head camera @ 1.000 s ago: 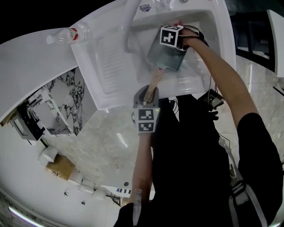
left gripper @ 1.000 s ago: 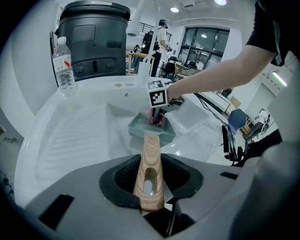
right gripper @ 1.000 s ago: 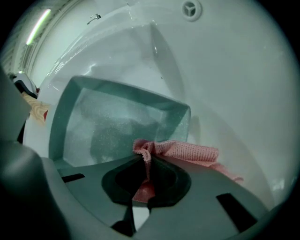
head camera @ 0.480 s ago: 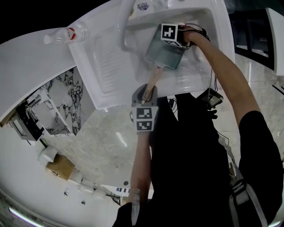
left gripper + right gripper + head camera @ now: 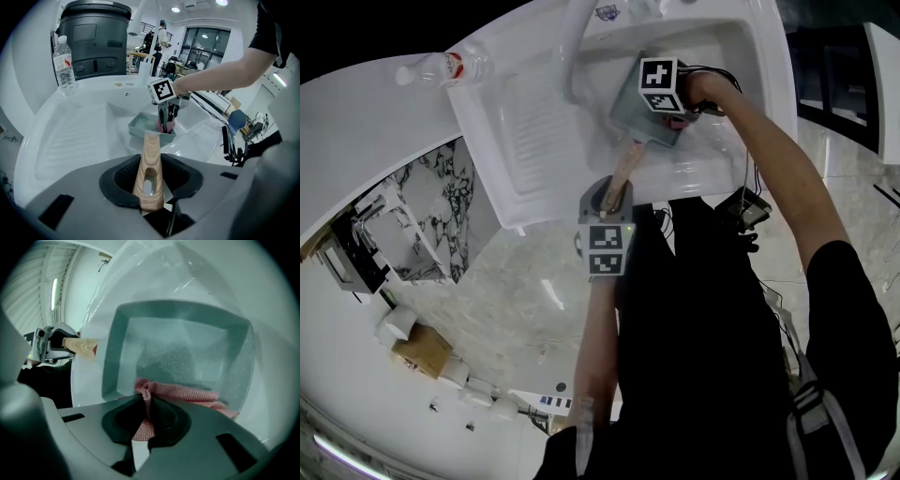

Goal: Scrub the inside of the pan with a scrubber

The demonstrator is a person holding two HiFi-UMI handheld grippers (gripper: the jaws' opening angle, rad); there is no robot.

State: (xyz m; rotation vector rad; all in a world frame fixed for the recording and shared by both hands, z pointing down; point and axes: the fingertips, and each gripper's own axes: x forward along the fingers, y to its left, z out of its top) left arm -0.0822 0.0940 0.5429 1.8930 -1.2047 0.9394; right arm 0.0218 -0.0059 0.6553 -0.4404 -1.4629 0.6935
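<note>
The left gripper [image 5: 150, 185] is clamped on the pale wooden handle [image 5: 148, 159] of the square grey-green metal pan [image 5: 628, 111]. This braces the pan in the white moulded sink [image 5: 525, 141], handle toward 6 o'clock in the head view. The right gripper [image 5: 146, 420] is pinched shut on a pink mesh scrubber [image 5: 183, 392], whose loose fold lies inside the pan by its 6 o'clock wall, probably to do the rubbing.

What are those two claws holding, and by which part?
The left gripper clamps the square grey-green pan by the end of its wooden handle; the right gripper pinches the pink mesh scrubber by a bunched edge.
</note>
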